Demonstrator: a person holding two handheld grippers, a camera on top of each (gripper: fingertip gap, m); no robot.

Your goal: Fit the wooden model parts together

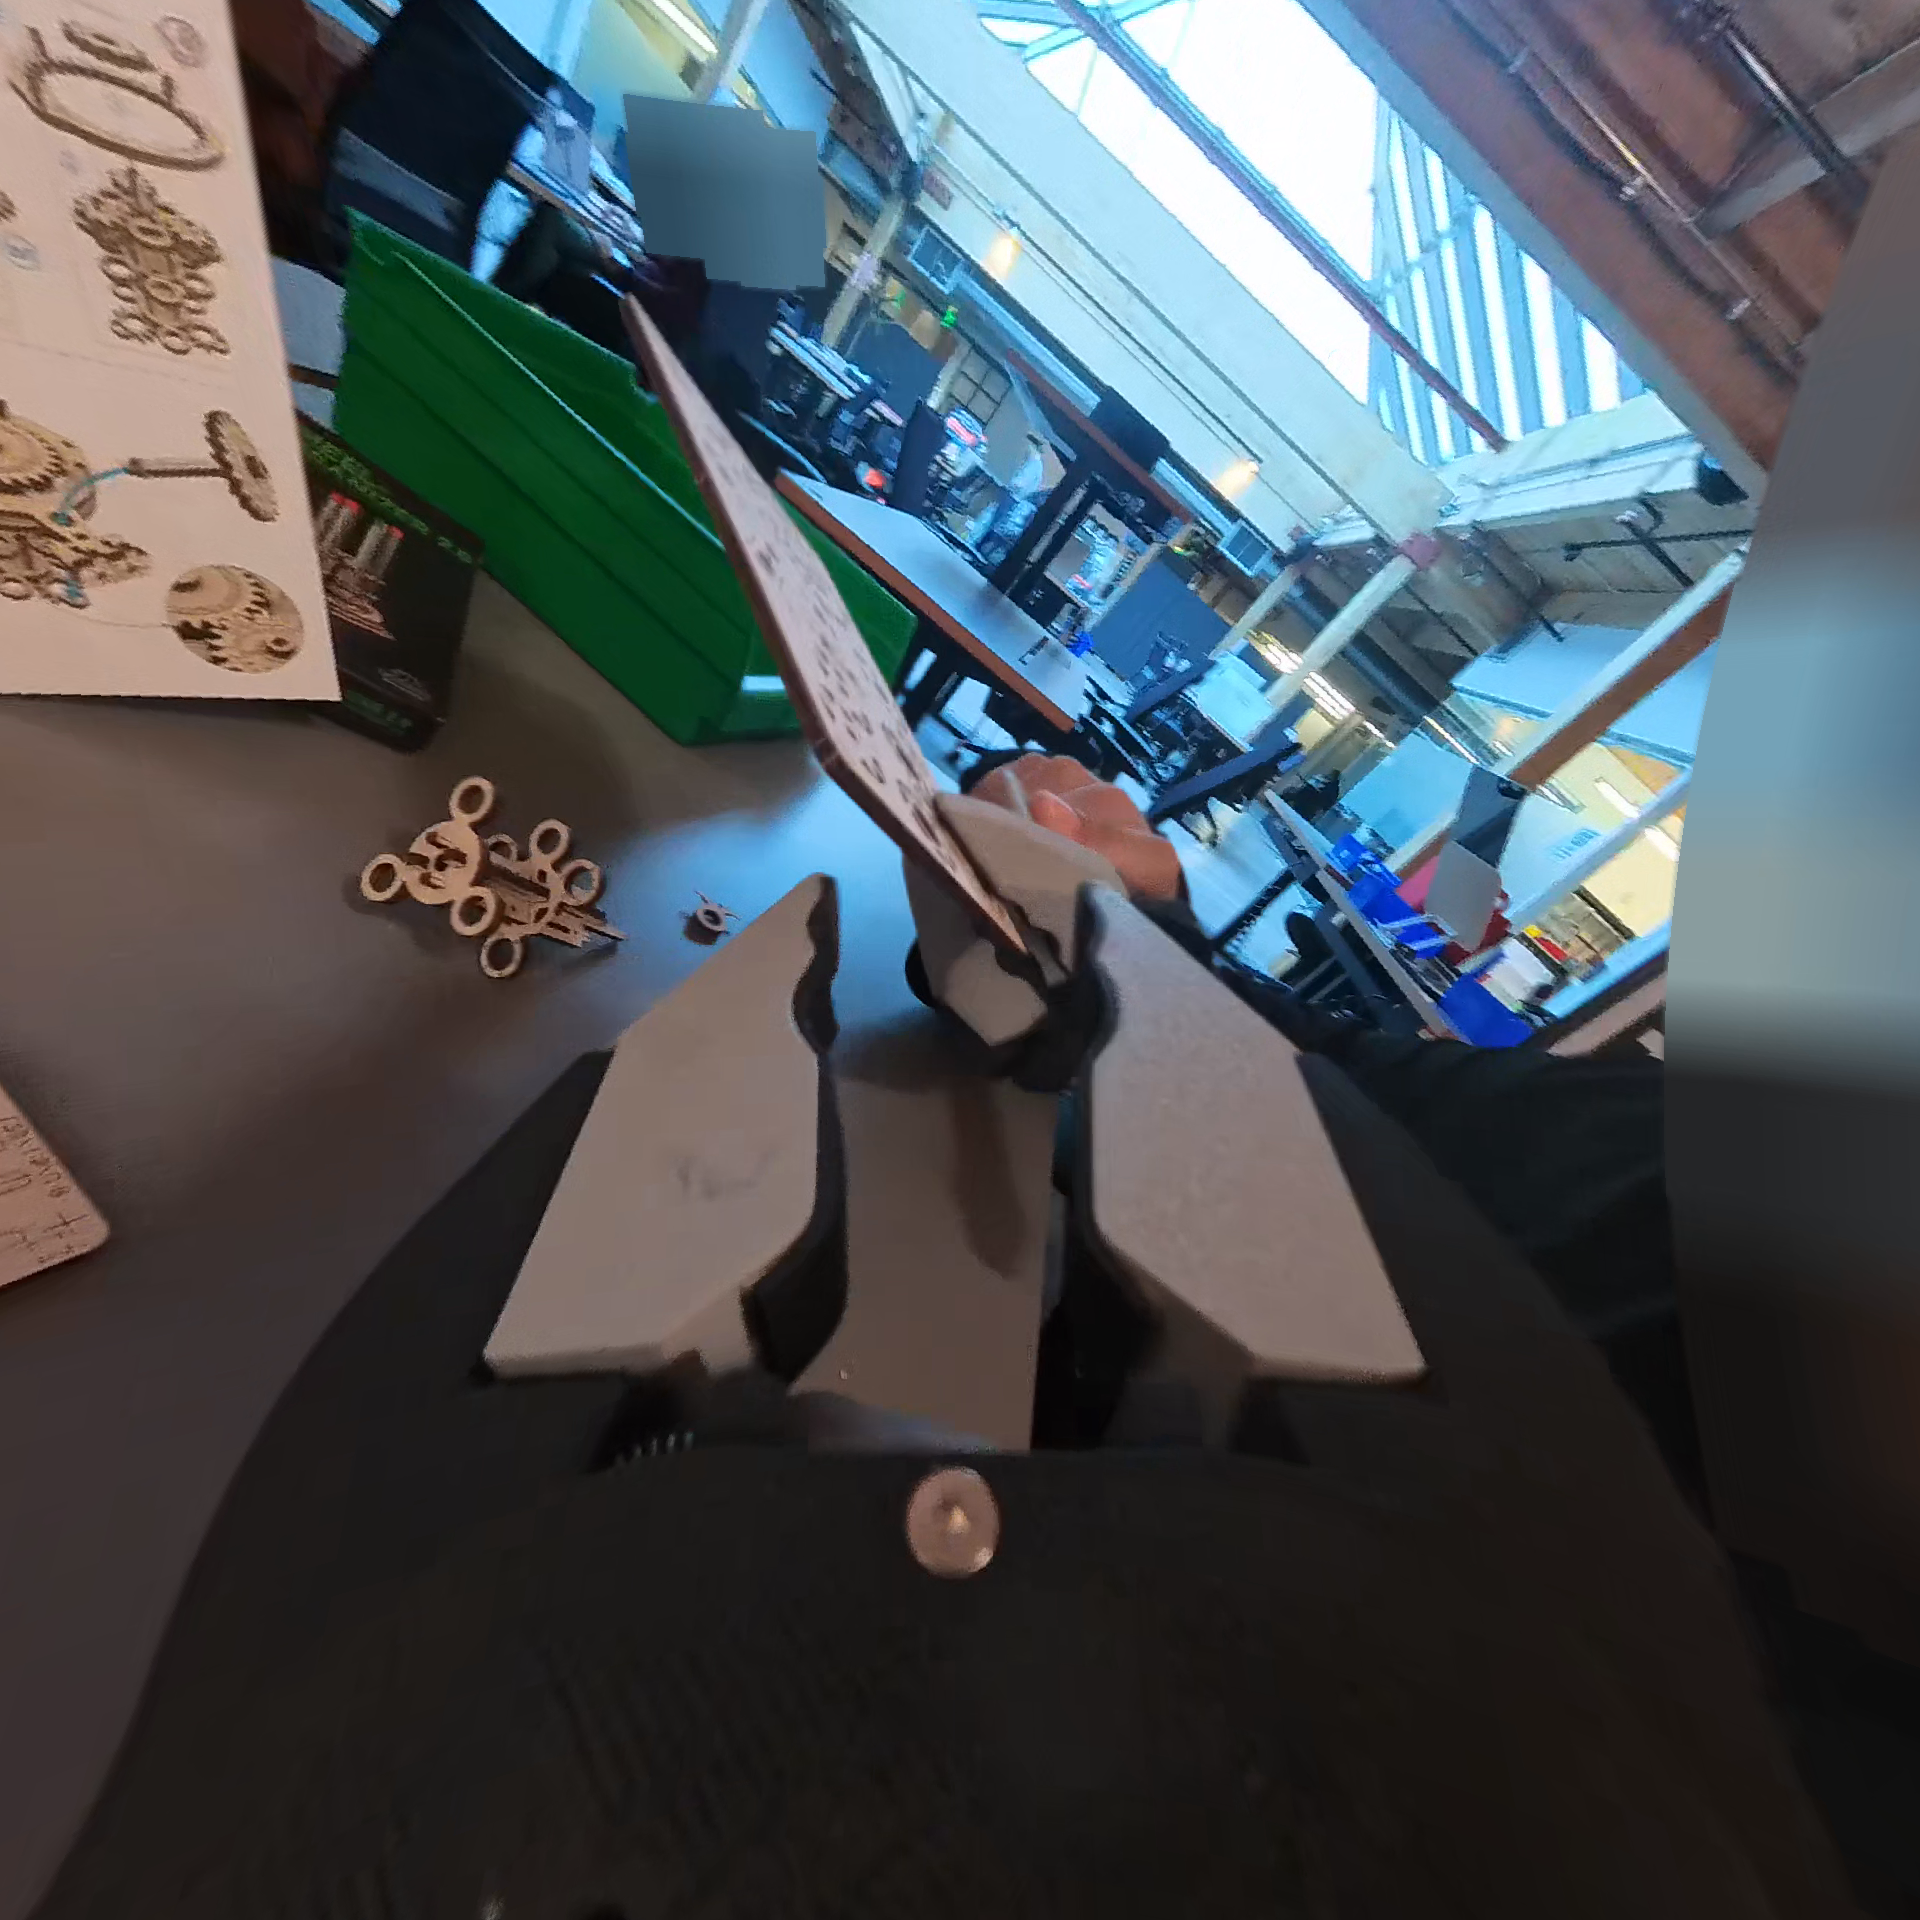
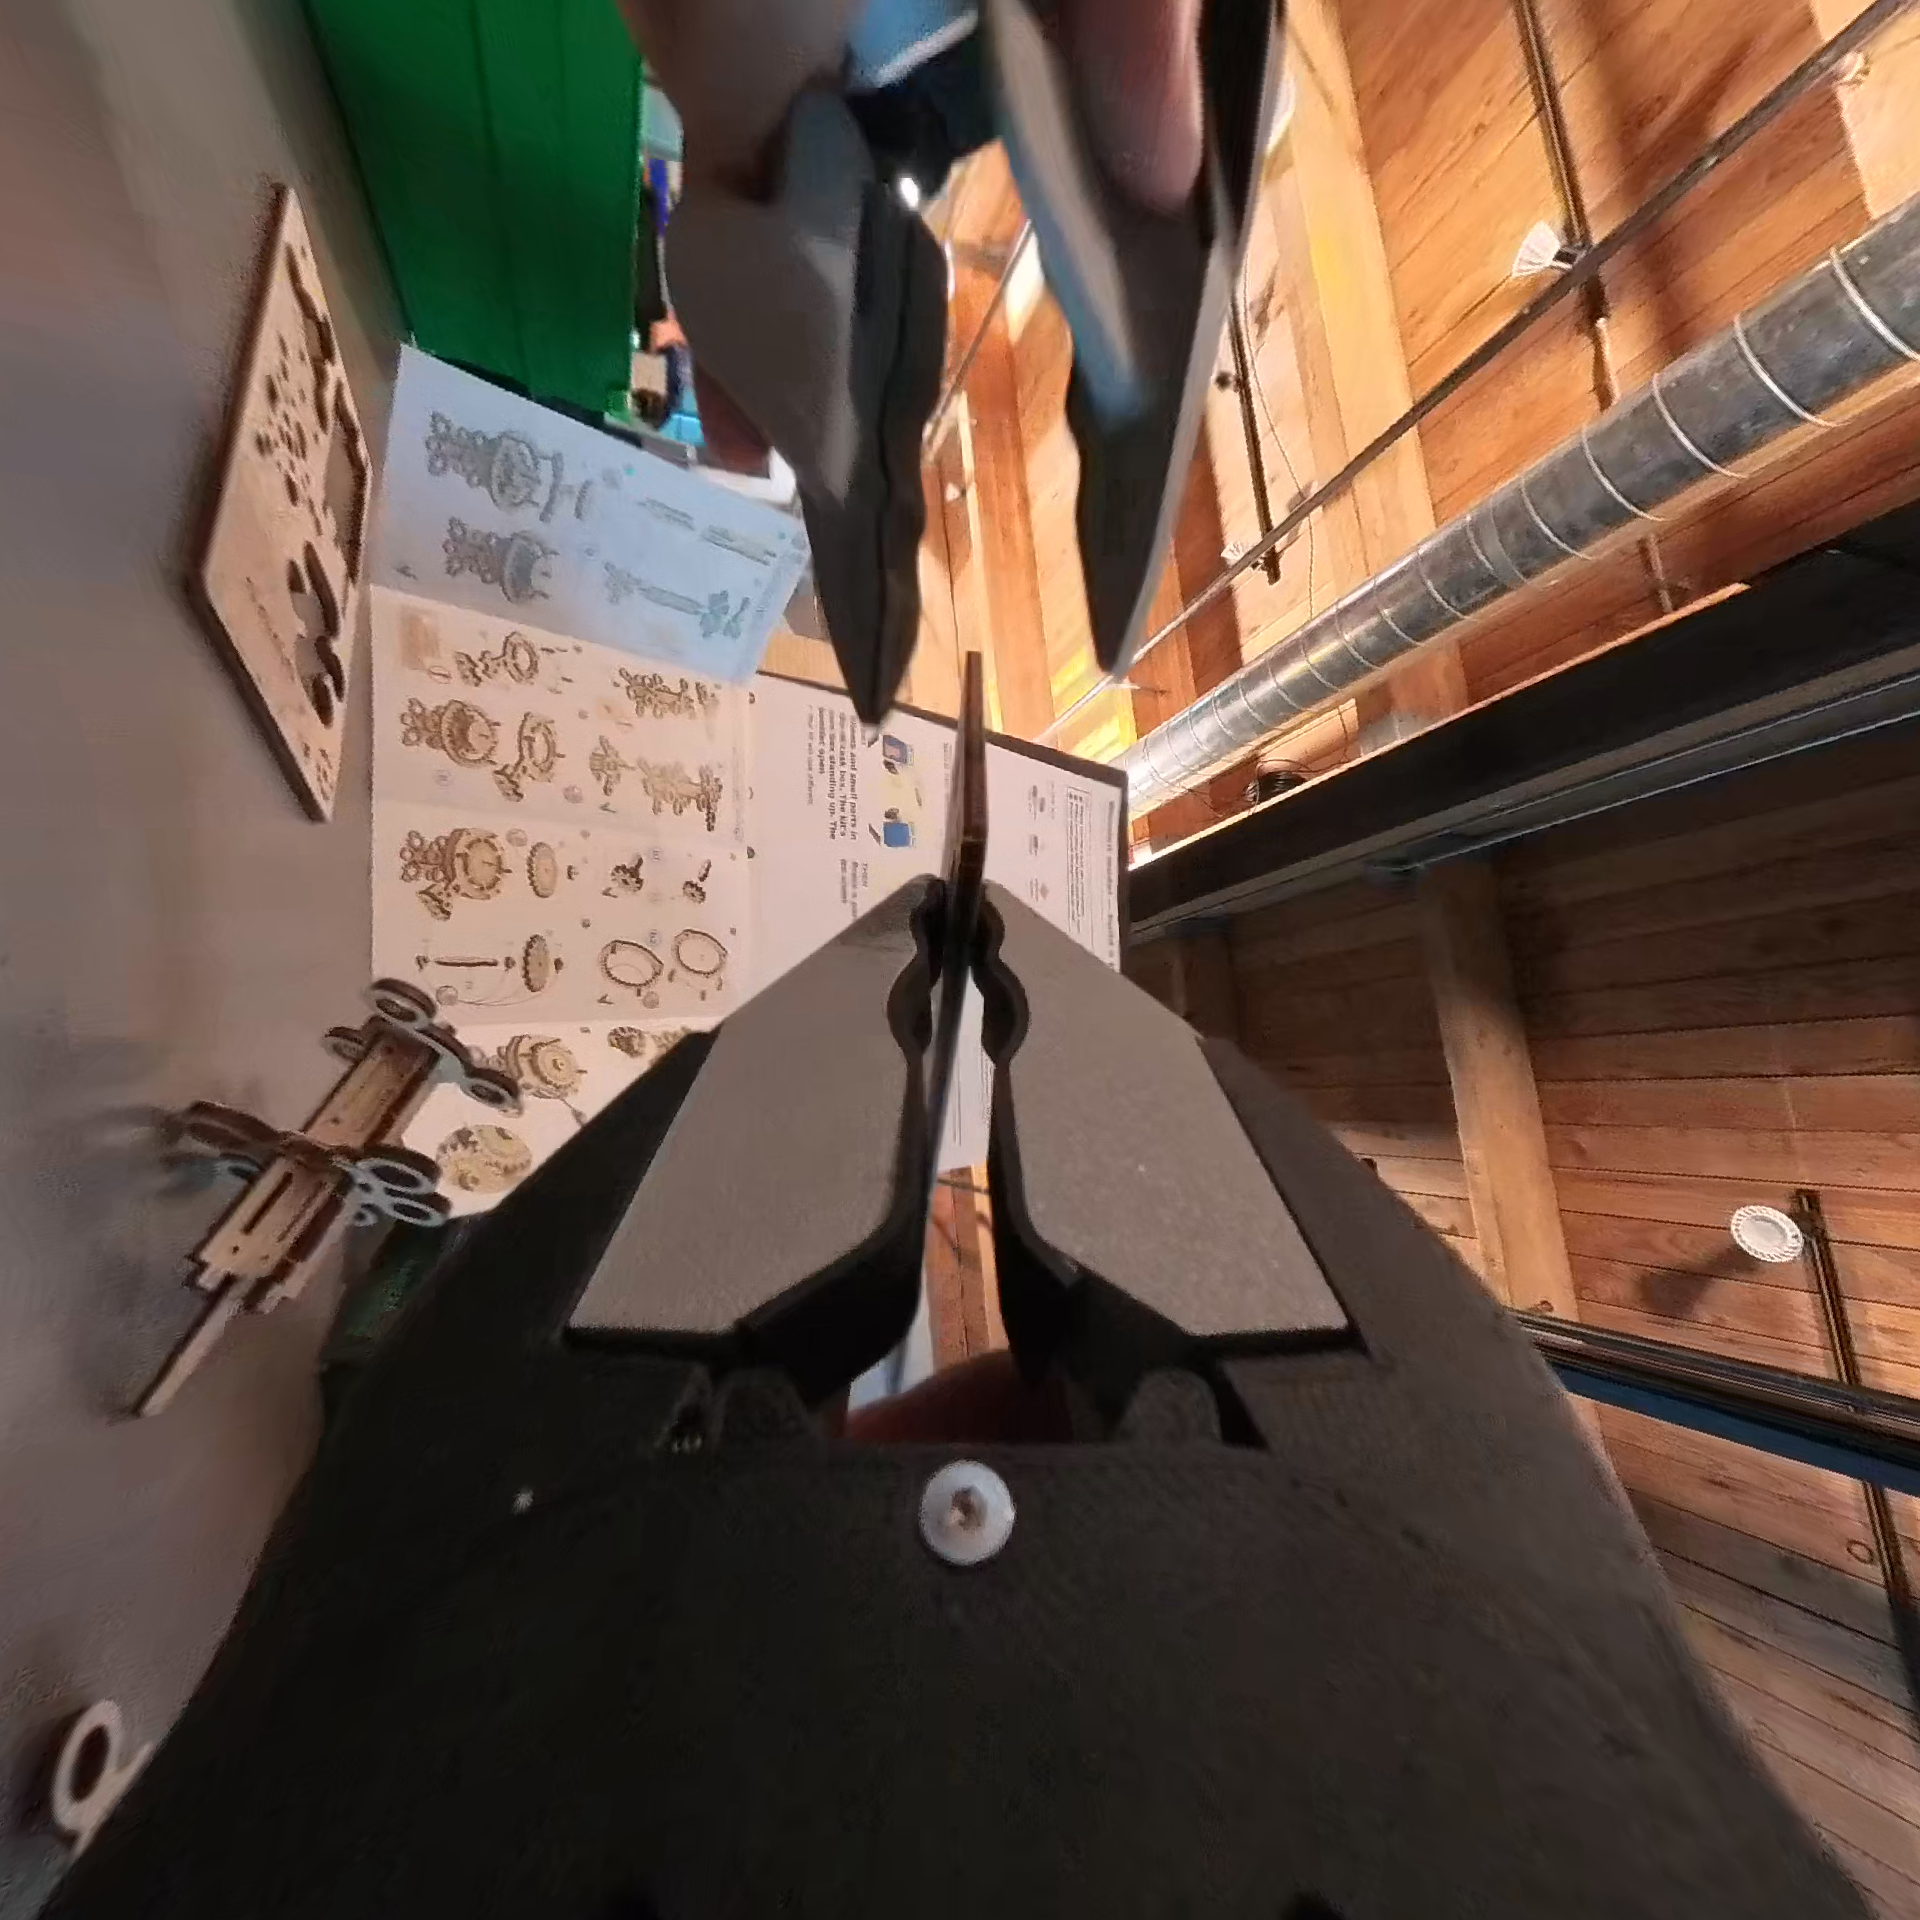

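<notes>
My right gripper (image 2: 961,904) is shut on a thin wooden parts sheet (image 2: 971,769), seen edge-on and held up off the table. In the left wrist view the sheet (image 1: 810,613) shows its cut-out holes, with the right gripper (image 1: 971,873) clamped on its lower end. My left gripper (image 1: 956,914) is open and empty, its fingers either side of the right gripper's tip. It also shows in the right wrist view (image 2: 992,681), open around the sheet's top edge. A built wooden sub-assembly (image 1: 488,883) with ring-shaped lobes lies on the grey table (image 1: 208,1039), and shows in the right wrist view (image 2: 312,1153).
A printed instruction sheet (image 1: 135,416) (image 2: 561,831) lies on the table beside a green bin (image 1: 540,468) and a black box (image 1: 395,592). Another cut-out wooden sheet (image 2: 286,499) lies flat. A small wooden piece (image 1: 710,917) and a ring piece (image 2: 88,1756) lie loose. A hand (image 1: 1081,821) is behind the sheet. My two grippers' fingertips are within a few centimetres of each other. Left tips and right tips are each some 20 centimeters from the small wooden piece (image 1: 710,917). Seen from the right wrist view (image 2: 53,1800) as well.
</notes>
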